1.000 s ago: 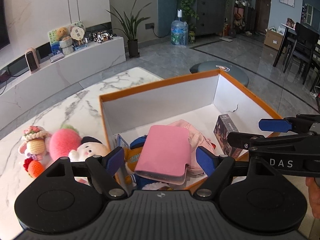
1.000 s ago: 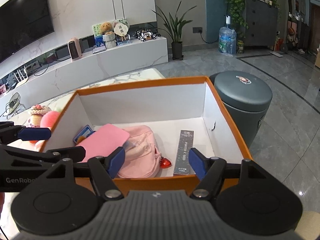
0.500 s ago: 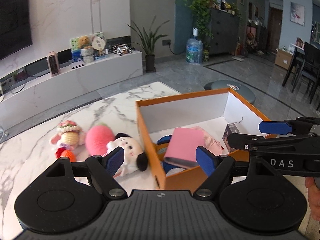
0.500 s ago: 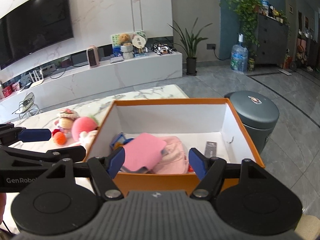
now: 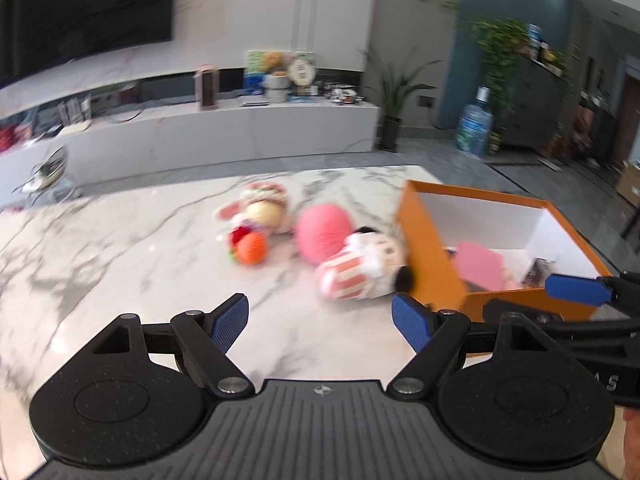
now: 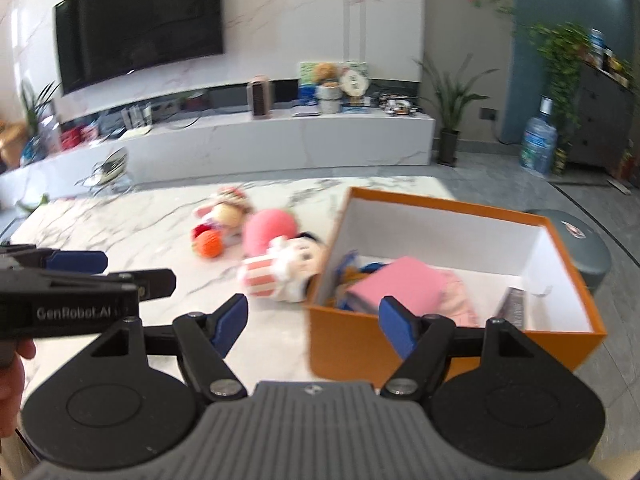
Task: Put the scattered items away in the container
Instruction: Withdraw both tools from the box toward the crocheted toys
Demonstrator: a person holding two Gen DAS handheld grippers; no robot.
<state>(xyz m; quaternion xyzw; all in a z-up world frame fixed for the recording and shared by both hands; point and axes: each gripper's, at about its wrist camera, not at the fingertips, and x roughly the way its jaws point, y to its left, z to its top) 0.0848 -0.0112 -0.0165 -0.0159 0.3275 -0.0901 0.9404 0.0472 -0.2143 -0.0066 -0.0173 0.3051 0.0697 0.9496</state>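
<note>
Orange-walled box (image 6: 452, 332) already holds a pink wallet (image 6: 396, 286), while three plush toys lie on the marble table (image 5: 120, 248), the striped-shirt doll (image 5: 360, 266) touching its side; left gripper (image 5: 320, 322) and right gripper (image 6: 312, 324) hover spread wide and empty, apparently lining up the next pick.

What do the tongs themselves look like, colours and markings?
Both match: left tongs and right tongs have matte black linkage arms, blue textured pads, silver pivot screws and two round black discs on a ribbed grey body with a small compass-like logo. White side lettering reads "GenRobot.AI" on the left unit; only "AS" shows on the right. No cables visible; skin shows at frame edges.
</note>
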